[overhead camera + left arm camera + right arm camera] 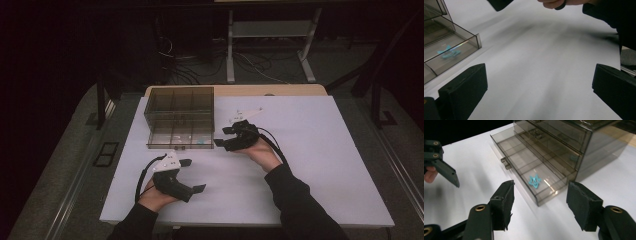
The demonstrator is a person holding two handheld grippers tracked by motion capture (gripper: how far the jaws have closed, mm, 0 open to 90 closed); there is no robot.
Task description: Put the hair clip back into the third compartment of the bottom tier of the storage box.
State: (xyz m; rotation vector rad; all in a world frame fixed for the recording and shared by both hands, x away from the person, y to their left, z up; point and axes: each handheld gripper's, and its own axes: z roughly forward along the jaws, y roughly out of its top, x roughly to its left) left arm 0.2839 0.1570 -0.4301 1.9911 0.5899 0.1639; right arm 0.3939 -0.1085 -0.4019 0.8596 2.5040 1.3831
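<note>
A smoky transparent drawer box (180, 107) stands on a white table (310, 165), toward its far left part. The lowest drawer (534, 173) is pulled out toward the person. A small light-blue clip (534, 181) lies flat on the drawer floor, in the end compartment nearest the right gripper; it also shows through the drawer wall in the left gripper view (449, 53).

The right gripper (226, 136), held in the person's right hand (262, 152), sits just beside the open drawer's right end and points at it. Its jaws stand apart with nothing between them; the pads (584, 206) frame bare table in front of the drawer corner, clear of the clip.

The left gripper (192, 175) rests low over the near left part of the table, in front of the box and apart from it. Its jaws are spread wide over bare table, holding nothing. A dark sleeve (295, 200) reaches in from the near edge.
</note>
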